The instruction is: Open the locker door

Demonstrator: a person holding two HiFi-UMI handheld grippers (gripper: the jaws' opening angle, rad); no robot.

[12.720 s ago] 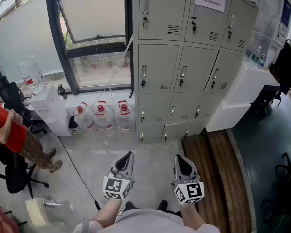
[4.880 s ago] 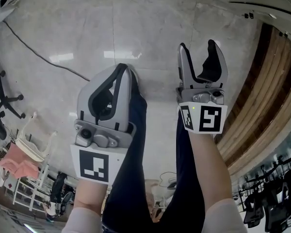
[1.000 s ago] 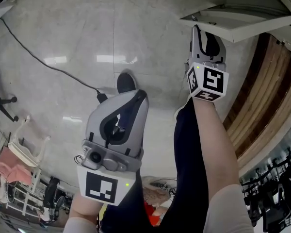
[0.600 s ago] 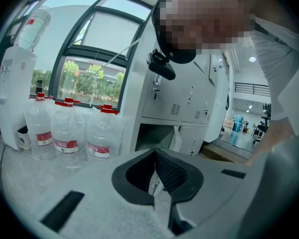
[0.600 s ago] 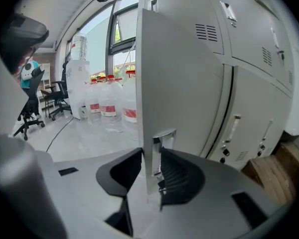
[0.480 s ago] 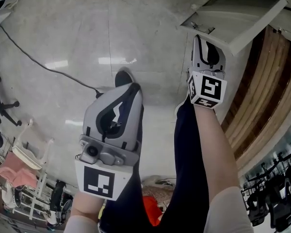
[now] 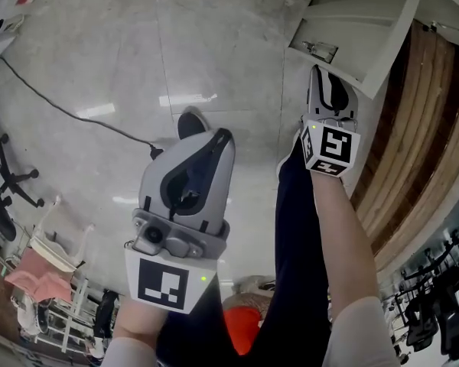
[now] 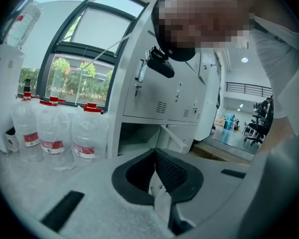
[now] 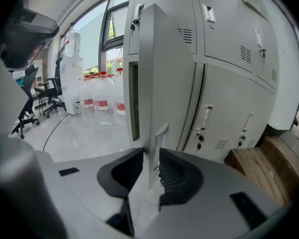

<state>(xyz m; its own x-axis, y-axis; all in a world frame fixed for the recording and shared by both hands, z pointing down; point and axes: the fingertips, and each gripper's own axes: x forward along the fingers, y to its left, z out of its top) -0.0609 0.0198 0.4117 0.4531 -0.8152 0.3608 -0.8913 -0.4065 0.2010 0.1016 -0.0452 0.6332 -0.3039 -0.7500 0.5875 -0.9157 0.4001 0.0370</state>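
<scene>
The grey locker door (image 9: pixel 162 73) stands swung out from the bottom row, edge-on toward me. My right gripper (image 9: pixel 148 156) is shut on its free edge just below the metal handle (image 9: pixel 160 136). Its jaws have just been closing, with the door's edge between the pads. From above, the right gripper (image 7: pixel 330 73) reaches under the open door (image 7: pixel 367 21). My left gripper (image 7: pixel 223 134) hangs over the floor with its tips together and nothing in them. Past the left gripper (image 8: pixel 155 152) I see the open compartment (image 8: pixel 134 136).
Large water bottles (image 8: pixel 50 133) stand by the window, left of the locker bank (image 9: pixel 229 83). A black cable (image 7: pixel 76 113) crosses the tiled floor. A wooden platform (image 7: pixel 413 128) lies to the right. The person's shoe (image 7: pixel 193 122) and legs are below the grippers.
The right gripper has travelled with the door's edge, and the door now stands wider from the locker. The left gripper has drifted a little, still shut.
</scene>
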